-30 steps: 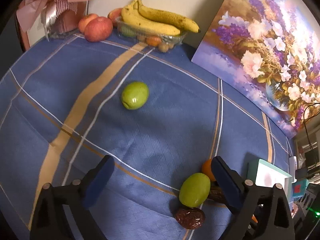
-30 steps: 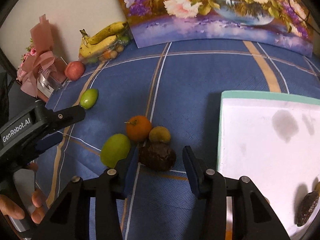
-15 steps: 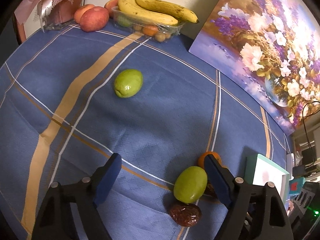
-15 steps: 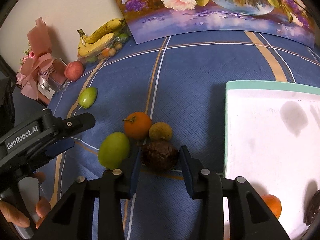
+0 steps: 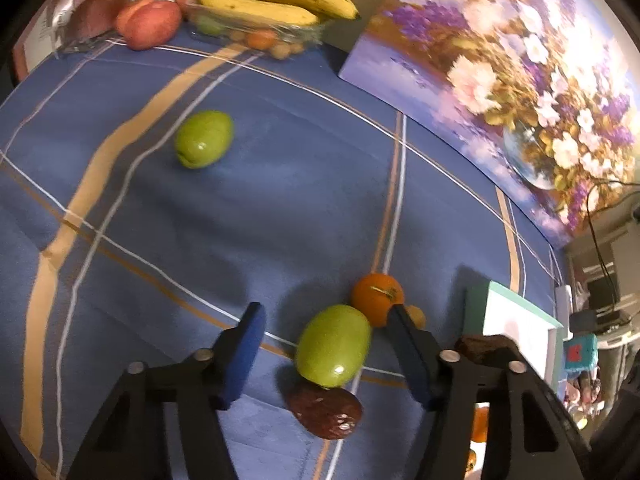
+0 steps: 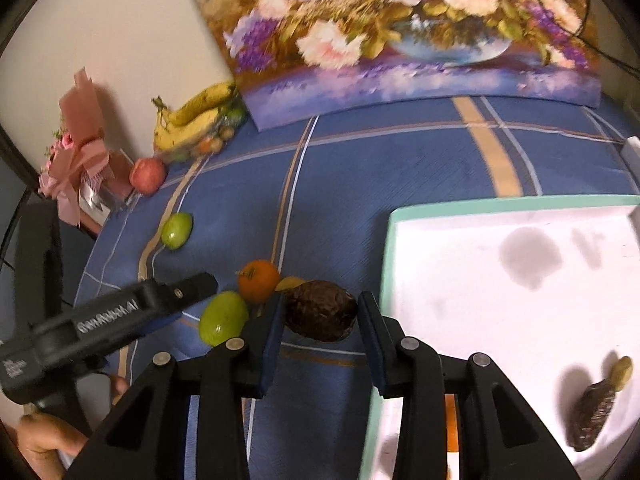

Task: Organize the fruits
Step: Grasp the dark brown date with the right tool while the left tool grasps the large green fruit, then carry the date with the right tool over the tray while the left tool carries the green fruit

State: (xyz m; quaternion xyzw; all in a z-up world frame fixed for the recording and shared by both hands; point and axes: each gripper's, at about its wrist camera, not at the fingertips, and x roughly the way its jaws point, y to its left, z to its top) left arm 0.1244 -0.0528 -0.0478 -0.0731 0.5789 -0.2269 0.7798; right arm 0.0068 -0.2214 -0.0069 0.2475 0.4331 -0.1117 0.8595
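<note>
The right gripper (image 6: 320, 316) has its blue pads pressed on a dark brown fruit (image 6: 320, 315), one pad on each side. The jaws are only a little way apart. The brown fruit looks lifted just off the blue cloth (image 6: 400, 168) on the tabletop.

The left gripper (image 5: 324, 344) has its jaws closing. A green fruit (image 5: 334, 345) sits between them. The right pad is just beside it, and the left pad is apart from it, so it is not held yet. A date (image 5: 326, 407) lies on the cloth right under the green fruit, touching it. An orange (image 5: 377, 294) sits just behind the green fruit, and a small yellow fruit (image 5: 416, 316) peeks out beside the orange.

A second green fruit (image 5: 204, 139) lies alone farther back on the cloth, well apart from the others.

A white tray (image 6: 520, 208) with a green rim sits on the right side of the tabletop. A dark fruit (image 6: 592, 416) and a small yellow piece (image 6: 622, 368) lie in its near corner.

At the back are bananas (image 5: 276, 0) on a clear box, a red apple (image 5: 148, 22), a pink gift (image 6: 80, 160) and a flower painting (image 6: 400, 32) leaning on the wall.

A hand (image 6: 44, 440) holds the left gripper at the lower left of the right view.
</note>
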